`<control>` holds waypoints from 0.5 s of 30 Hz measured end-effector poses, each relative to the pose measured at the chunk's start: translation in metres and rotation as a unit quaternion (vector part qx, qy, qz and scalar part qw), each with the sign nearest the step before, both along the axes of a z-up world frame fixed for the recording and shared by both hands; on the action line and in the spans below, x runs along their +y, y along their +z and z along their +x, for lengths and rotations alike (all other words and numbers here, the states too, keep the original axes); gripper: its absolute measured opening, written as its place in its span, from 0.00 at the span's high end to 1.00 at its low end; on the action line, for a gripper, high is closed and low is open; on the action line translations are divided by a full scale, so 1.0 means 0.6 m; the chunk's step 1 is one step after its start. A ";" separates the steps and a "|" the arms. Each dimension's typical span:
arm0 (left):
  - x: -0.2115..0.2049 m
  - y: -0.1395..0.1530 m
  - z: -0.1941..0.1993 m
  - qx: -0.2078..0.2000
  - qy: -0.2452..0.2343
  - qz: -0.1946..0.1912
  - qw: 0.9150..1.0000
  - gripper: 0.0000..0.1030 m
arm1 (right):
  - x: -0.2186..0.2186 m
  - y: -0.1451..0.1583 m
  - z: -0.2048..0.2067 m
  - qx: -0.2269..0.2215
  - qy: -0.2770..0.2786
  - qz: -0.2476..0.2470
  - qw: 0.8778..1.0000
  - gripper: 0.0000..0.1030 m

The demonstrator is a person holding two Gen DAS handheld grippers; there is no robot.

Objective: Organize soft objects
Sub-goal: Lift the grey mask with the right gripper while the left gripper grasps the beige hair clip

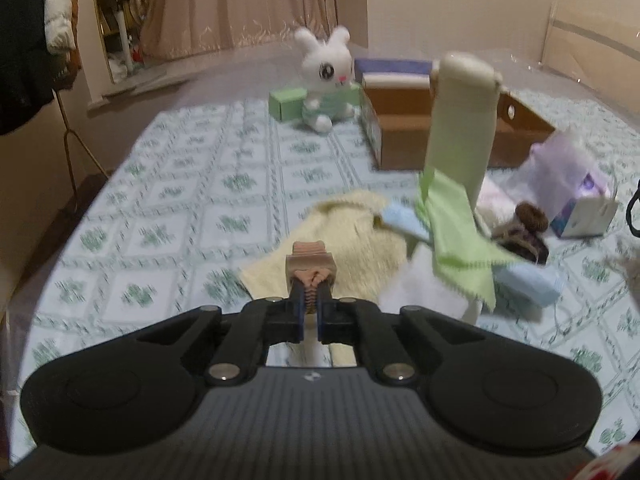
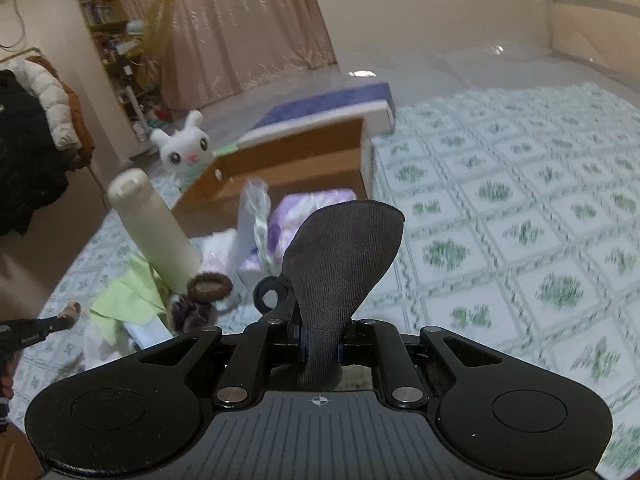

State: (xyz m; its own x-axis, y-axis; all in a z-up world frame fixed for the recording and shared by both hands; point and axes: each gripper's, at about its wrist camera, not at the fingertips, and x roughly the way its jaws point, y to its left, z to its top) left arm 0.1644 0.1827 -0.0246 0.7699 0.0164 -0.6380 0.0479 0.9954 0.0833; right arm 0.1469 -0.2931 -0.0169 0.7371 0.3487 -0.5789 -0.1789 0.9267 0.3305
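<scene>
Step in hand looks like carrying: right gripper (image 2: 320, 344) is clamped on a dark grey knit fabric piece with a small loop at its side (image 2: 344, 256), probably a sock or eye mask, can't tell which. Fabric stands up out of the jaws and flops forward, clear of the green-patterned bedspread (image 2: 500, 200)

Left gripper (image 1: 310, 300) has its ribbed pads pressed together, nothing between them. It hangs over a pale yellow fuzzy towel (image 1: 340, 248) lying flat on the spread, not touching it as far as I can see

Rest of the pile sits just right of the left tool: lime green thin cloth (image 1: 456, 236) draped against a cream cylindrical bottle (image 1: 460, 120), light blue folded cloth (image 1: 528, 284) under it, brown furry scrunchie (image 1: 530, 216) beside the bottle base. Open brown cardboard box (image 1: 404, 132) is behind the bottle; white plush rabbit (image 1: 326, 76) sits at its left corner

Judgement: box is the likely drop spot. Next move calls for swinging the right tool left and forward over the box rim, clearing the bottle, then letting go. Left tool needs to spread its jaws and drop onto the towel edge

Both views motion-blurred, fine detail unreliable
</scene>
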 end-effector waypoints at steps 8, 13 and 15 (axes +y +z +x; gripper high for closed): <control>-0.008 0.115 0.063 -0.048 -0.032 0.022 0.998 0.95 | -0.027 0.099 0.050 -0.058 0.030 0.035 0.997 0.87; -0.048 0.181 0.146 -0.070 -0.076 0.022 0.994 0.95 | -0.011 0.151 0.125 -0.092 0.054 0.047 0.993 0.87; -0.072 0.203 0.190 -0.070 -0.098 0.017 0.993 0.95 | 0.003 0.164 0.163 -0.100 0.064 0.046 0.992 0.87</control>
